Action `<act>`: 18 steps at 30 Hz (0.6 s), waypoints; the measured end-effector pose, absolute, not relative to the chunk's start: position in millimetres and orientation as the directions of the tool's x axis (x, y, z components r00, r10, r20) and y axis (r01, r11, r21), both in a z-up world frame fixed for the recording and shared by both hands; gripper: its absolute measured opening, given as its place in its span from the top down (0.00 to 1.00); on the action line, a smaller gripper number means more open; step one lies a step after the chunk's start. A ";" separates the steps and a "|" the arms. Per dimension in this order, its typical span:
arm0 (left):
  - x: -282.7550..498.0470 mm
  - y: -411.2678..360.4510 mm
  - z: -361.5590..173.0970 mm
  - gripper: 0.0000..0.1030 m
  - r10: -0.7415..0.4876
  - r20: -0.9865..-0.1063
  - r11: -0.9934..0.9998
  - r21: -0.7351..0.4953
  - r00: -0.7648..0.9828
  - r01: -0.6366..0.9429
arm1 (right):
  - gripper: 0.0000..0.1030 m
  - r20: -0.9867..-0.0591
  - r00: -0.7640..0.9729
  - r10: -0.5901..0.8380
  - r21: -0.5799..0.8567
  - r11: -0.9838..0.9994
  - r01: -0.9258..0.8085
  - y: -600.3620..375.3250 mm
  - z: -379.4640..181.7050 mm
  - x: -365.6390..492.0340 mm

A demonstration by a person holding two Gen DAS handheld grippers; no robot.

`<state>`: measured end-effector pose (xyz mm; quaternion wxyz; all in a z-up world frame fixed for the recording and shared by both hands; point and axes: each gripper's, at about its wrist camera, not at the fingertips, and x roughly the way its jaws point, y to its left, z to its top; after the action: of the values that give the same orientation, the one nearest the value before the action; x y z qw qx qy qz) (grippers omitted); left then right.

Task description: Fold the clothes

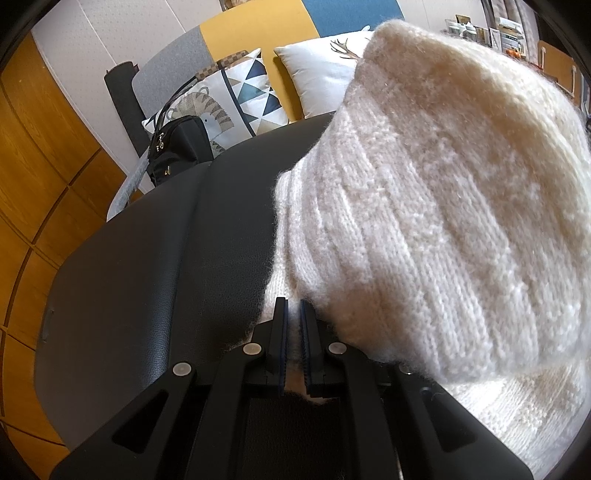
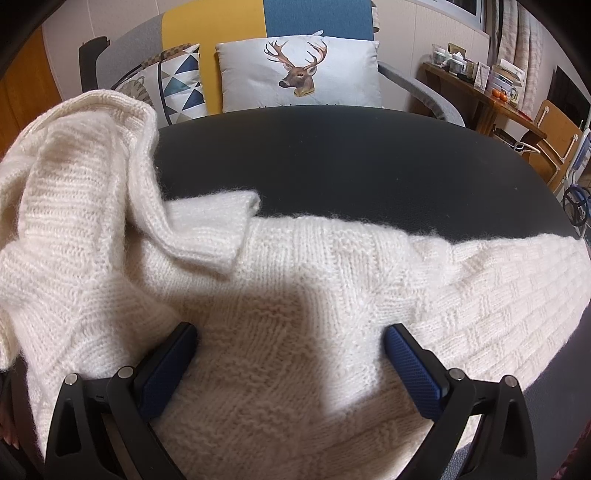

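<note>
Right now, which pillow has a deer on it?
The white pillow in the middle of the sofa has the antlered deer head. The pillow beside it shows blue and grey triangles instead.

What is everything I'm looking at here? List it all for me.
sweater: one, cream knit, spread over the table's near side, one part lifted at the left
table: one, black, in front of the sofa
sofa: one, grey, yellow and blue panels, behind the table
deer cushion: one, pale grey, middle of the sofa
triangle cushion: one, blue and white, left of the deer cushion
handbag: one, black, at the table's far left edge
shelf: one, brown wood, far right, small items on it
left gripper: black, shut on the sweater
right gripper: black with blue pads, open above the sweater
</note>
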<state>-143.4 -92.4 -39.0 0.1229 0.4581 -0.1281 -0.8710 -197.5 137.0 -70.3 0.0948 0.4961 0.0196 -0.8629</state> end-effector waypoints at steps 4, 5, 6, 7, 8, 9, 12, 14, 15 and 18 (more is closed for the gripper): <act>-144.1 -91.4 -38.8 0.94 -0.333 -0.768 -0.937 0.336 -0.547 0.098 | 0.00 -0.860 -0.489 -0.144 0.060 -0.981 0.182 137.0 -70.5 -197.9; -144.2 -91.4 -38.8 0.94 -0.333 -0.769 -0.937 0.337 -0.546 0.098 | 0.00 -0.860 -0.489 -0.144 0.060 -0.981 0.182 136.8 -70.5 -198.0; -144.4 -91.3 -38.8 0.94 -0.334 -0.769 -0.936 0.338 -0.545 0.097 | 0.00 -0.860 -0.489 -0.143 0.060 -0.981 0.182 136.7 -70.6 -198.1; -144.6 -91.1 -38.7 0.94 -0.335 -0.770 -0.936 0.339 -0.543 0.096 | 0.00 -0.860 -0.489 -0.143 0.060 -0.982 0.182 136.5 -70.6 -198.1; -144.8 -90.9 -38.6 0.94 -0.336 -0.771 -0.935 0.341 -0.541 0.096 | 0.00 -0.860 -0.489 -0.143 0.060 -0.982 0.182 136.3 -70.6 -198.2; -145.0 -90.8 -38.5 0.94 -0.338 -0.772 -0.935 0.343 -0.539 0.095 | 0.00 -0.861 -0.489 -0.143 0.060 -0.982 0.181 136.2 -70.7 -198.3; -146.2 -90.7 -38.3 0.94 -0.341 -0.777 -0.934 0.345 -0.529 0.095 | 0.00 -0.861 -0.488 -0.142 0.060 -0.982 0.180 136.3 -70.8 -198.8; -147.7 -91.0 -38.0 0.94 -0.344 -0.781 -0.933 0.347 -0.521 0.096 | 0.00 -0.862 -0.487 -0.142 0.060 -0.982 0.179 136.4 -70.7 -199.0; -148.4 -91.2 -38.0 0.94 -0.345 -0.783 -0.933 0.346 -0.517 0.097 | 0.00 -0.861 -0.488 -0.142 0.060 -0.982 0.179 136.5 -70.8 -198.9; -150.5 -91.2 -38.0 0.94 -0.346 -0.788 -0.933 0.347 -0.509 0.098 | 0.00 -0.861 -0.488 -0.142 0.060 -0.982 0.179 136.7 -70.8 -198.7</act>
<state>-150.5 -91.2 -38.0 0.1293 0.4785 -0.1298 -0.8587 -198.7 136.7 -70.8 0.0929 0.4976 0.0186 -0.8622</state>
